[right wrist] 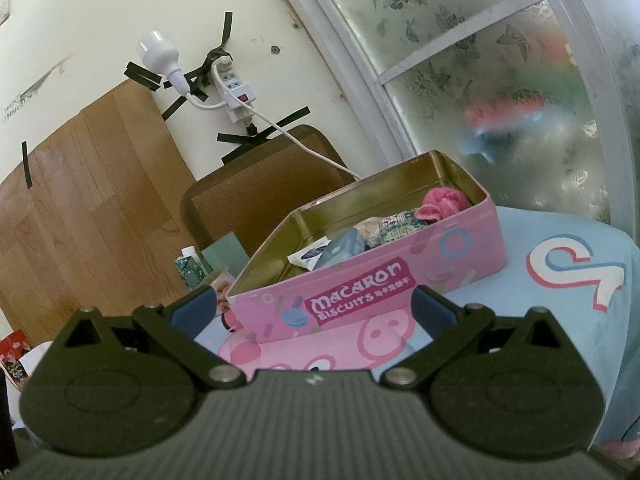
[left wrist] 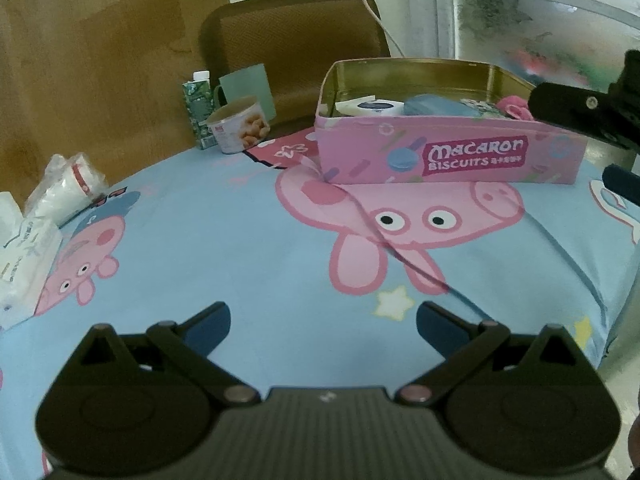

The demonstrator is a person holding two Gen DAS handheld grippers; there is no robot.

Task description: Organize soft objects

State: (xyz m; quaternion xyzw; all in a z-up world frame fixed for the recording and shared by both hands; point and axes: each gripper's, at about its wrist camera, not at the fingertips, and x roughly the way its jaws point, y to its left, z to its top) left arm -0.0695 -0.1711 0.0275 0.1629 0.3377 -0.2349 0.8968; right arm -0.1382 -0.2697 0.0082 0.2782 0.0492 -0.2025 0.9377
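Observation:
A pink "Macaron Biscuits" tin (left wrist: 448,152) stands open on the blue cartoon-pig cloth (left wrist: 240,248); it also shows in the right wrist view (right wrist: 360,280). Inside lie a pink fluffy item (right wrist: 444,202), a blue-grey soft item (right wrist: 346,246), a white packet (right wrist: 308,256) and a patterned pouch (right wrist: 400,226). My left gripper (left wrist: 323,326) is open and empty, low over the cloth in front of the tin. My right gripper (right wrist: 314,306) is open and empty, just in front of the tin; part of it shows at the right edge of the left wrist view (left wrist: 580,116).
Tissue packs (left wrist: 24,260) and a wrapped white bundle (left wrist: 68,188) lie at the cloth's left edge. A snack tub (left wrist: 240,124), a green carton (left wrist: 198,112) and a green mug (left wrist: 248,88) stand behind, before a brown chair (left wrist: 296,40). A frosted window (right wrist: 500,80) is at right.

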